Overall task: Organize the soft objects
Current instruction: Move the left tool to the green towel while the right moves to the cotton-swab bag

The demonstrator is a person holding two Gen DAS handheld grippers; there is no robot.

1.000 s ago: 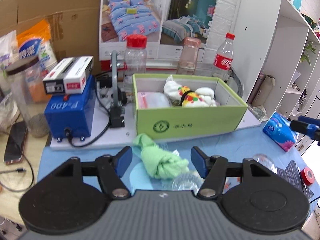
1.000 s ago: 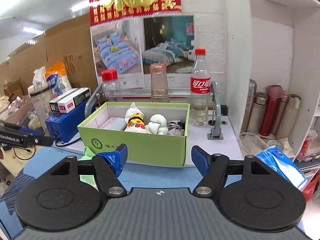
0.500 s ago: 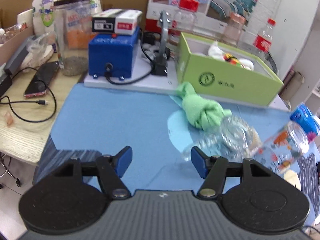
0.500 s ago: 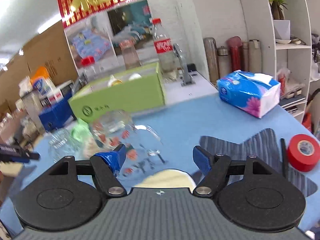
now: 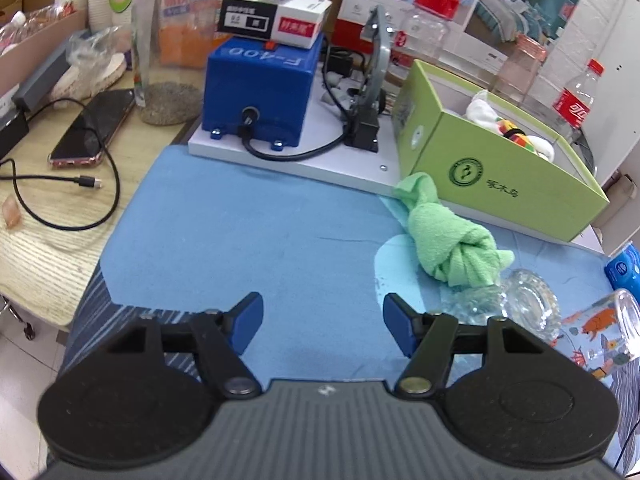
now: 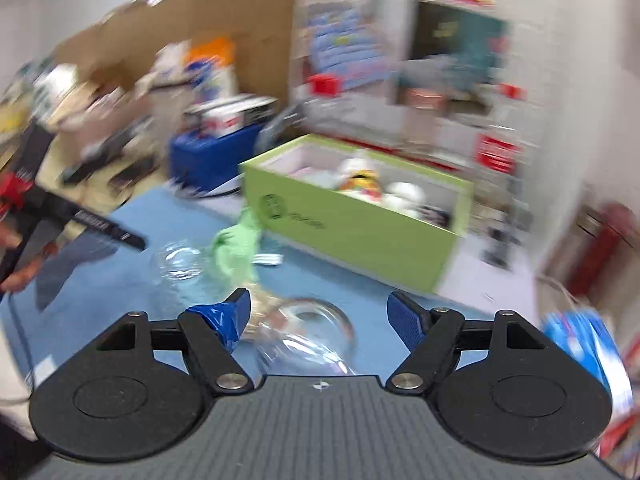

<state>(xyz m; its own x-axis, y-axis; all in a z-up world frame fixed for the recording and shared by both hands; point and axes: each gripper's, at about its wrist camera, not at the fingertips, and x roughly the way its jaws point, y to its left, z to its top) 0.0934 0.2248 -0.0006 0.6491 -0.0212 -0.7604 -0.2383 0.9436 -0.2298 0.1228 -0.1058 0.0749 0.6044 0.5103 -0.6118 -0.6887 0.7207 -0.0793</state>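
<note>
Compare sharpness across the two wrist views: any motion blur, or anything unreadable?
Left wrist: sharp; logo on the green box and knotted green cloth crisp, only fisheye bending at the edges. Right wrist: heavy motion smear; box and cloth recognisable, background labels unreadable, gripper's own fingers stay sharp.

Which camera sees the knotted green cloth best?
The left wrist view: the green cloth is sharp, its knot clear, lying beside the green box. The right wrist view shows it only as a blurred green smear.
</note>
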